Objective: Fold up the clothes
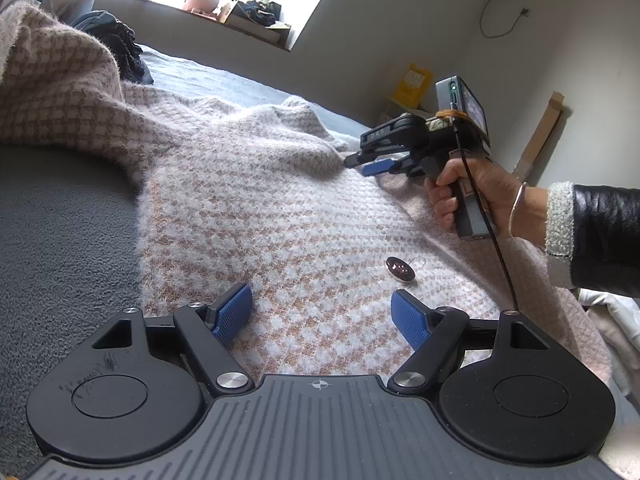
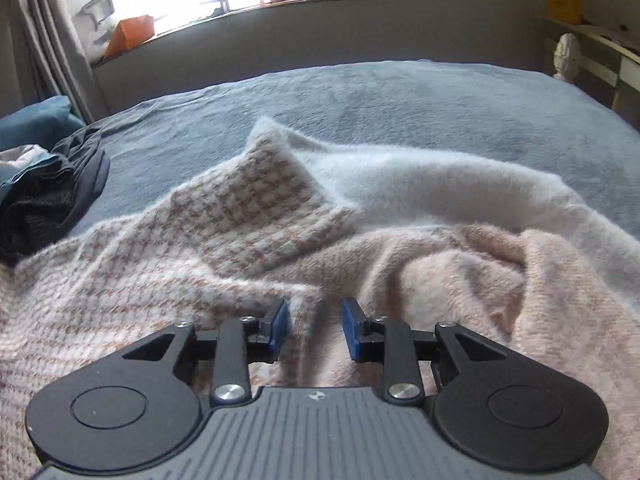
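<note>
A fuzzy pink-and-white houndstooth garment (image 1: pixel 248 184) lies spread and rumpled on the grey bed cover (image 1: pixel 60 240). A dark button (image 1: pixel 398 270) sits on it near its right edge. My left gripper (image 1: pixel 322 292) hovers just over the cloth, open, with nothing between its blue pads. My right gripper (image 1: pixel 362 164), held by a hand (image 1: pixel 472 188), points into a raised fold at the garment's far edge. In the right wrist view the right gripper (image 2: pixel 316 304) is open, and a ridge of the garment (image 2: pixel 260 208) rises between the pads, close to the left one.
A heap of dark clothes (image 2: pixel 52 200) lies on the bed at the left, also in the left wrist view as the dark clothes (image 1: pixel 124 48). Bare grey bed cover (image 2: pixel 360 100) stretches beyond the garment. A black sleeve with a fleecy cuff (image 1: pixel 600 236) comes in from the right.
</note>
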Available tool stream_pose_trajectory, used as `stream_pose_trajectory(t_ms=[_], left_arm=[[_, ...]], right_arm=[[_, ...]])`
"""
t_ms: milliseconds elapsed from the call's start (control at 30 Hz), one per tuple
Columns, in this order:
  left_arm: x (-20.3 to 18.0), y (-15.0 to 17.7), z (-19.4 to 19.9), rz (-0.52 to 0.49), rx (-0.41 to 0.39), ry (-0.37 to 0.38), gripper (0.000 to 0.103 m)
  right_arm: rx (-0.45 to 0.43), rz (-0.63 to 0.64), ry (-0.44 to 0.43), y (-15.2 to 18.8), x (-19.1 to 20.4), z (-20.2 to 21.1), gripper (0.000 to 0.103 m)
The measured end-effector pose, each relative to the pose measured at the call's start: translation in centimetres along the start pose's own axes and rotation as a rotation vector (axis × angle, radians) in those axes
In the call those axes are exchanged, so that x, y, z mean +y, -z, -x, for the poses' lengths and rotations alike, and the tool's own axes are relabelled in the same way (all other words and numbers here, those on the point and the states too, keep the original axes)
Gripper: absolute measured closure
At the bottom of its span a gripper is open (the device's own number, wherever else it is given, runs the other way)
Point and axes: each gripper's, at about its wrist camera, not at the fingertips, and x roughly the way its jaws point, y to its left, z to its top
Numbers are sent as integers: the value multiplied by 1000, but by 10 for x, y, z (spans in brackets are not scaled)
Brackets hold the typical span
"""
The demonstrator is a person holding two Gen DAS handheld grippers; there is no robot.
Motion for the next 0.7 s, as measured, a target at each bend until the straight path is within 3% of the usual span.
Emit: stream_pose_trajectory(t_ms=[133,200,333,400,433,500,567,600,667,700], left_arm=[[0,0,0,6,-3,6,26],[-1,1,0,8,-5,9,26],[-2,1,-2,12,-9,12,26],[-2,1,-2,17,-12,15,26],[-2,2,-2,21,-15,19,26],[-1,2,-1,31,-20,26,26],[0,3,-3,41,-27,36,26],[1,3,-4,46,-31,42,26],[3,5,-4,52,-39,52,26],[4,5,-4,56,-42,57,26]], right_arm=[[-101,-23,166,-10,0,24,69],[-131,-65,80,-15,-2,36,68],[-50,110,-202,-13,40,33,70],[6,190,-235,-8,60,16,70],[32,200,-199,-7,62,3,71],[74,172,-120,-7,59,-18,93],[78,80,-61,-13,49,-25,103],[67,25,-41,-18,47,-20,103],[-14,32,-10,-23,57,-3,98],[-25,48,-64,-26,63,1,98]])
